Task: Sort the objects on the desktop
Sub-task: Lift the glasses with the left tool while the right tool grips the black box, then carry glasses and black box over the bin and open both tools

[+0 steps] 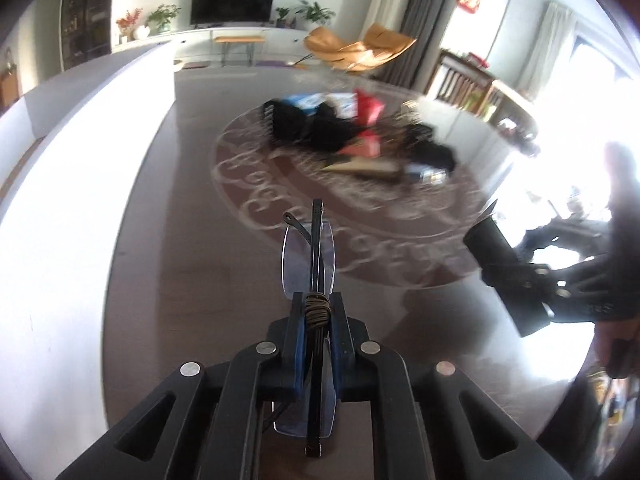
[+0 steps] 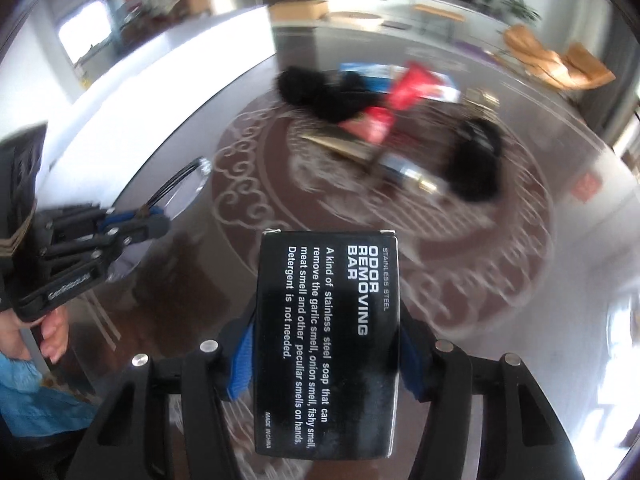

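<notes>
above the table, left claw pinches folded glasses; right claw grips black box, tilted down.

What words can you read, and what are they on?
Black box: "STAINLESS STEEL ODOR REMOVING BAR", "A kind of stainless steel soap that can remove the garlic smell, onion smell, fishy smell, meat smell and other peculiar smells on hands. Detergent is not needed.", "MADE IN CHINA".
Left gripper: print too blurred.

Pretty clearly a home living room: wall-mounted TV over a long white cabinet, potted plants, tan lounge chairs, grey curtains.
</notes>
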{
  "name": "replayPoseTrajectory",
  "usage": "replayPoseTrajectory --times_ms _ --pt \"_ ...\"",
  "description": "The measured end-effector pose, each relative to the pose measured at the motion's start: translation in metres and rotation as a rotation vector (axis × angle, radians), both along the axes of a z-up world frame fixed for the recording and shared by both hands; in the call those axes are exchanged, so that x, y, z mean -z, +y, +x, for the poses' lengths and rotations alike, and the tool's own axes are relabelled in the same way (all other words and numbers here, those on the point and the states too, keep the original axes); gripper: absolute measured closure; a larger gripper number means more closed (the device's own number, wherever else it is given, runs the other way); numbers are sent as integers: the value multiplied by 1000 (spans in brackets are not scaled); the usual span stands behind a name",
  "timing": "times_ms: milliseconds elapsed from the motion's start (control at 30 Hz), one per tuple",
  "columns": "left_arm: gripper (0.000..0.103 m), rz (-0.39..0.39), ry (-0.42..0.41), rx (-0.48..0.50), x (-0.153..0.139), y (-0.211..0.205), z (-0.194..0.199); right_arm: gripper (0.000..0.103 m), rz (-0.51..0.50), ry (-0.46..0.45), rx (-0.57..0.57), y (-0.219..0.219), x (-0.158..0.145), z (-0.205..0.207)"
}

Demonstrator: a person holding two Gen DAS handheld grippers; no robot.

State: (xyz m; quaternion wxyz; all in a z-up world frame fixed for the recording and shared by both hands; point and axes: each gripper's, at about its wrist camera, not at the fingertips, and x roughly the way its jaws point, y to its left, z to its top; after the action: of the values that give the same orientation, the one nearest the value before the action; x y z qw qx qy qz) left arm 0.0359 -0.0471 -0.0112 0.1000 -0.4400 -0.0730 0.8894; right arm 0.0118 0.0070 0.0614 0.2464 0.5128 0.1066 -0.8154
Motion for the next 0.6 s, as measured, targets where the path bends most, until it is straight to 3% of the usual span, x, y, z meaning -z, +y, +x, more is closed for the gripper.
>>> replayPoseTrajectory --times_ms 133,300,467,600 --pt "93 72 55 18 -38 2 11 44 -8 14 34 12 -17 -5" --pt "93 109 126 -11 -92 -35 27 44 -104 76 0 -25 -62 -15" --pt "93 24 155 -152 -120 -117 42 44 -247 141 -135 -113 -112 -21" --pt "93 -81 104 -280 -115 -183 39 44 -328 183 -294 -210 -140 -17"
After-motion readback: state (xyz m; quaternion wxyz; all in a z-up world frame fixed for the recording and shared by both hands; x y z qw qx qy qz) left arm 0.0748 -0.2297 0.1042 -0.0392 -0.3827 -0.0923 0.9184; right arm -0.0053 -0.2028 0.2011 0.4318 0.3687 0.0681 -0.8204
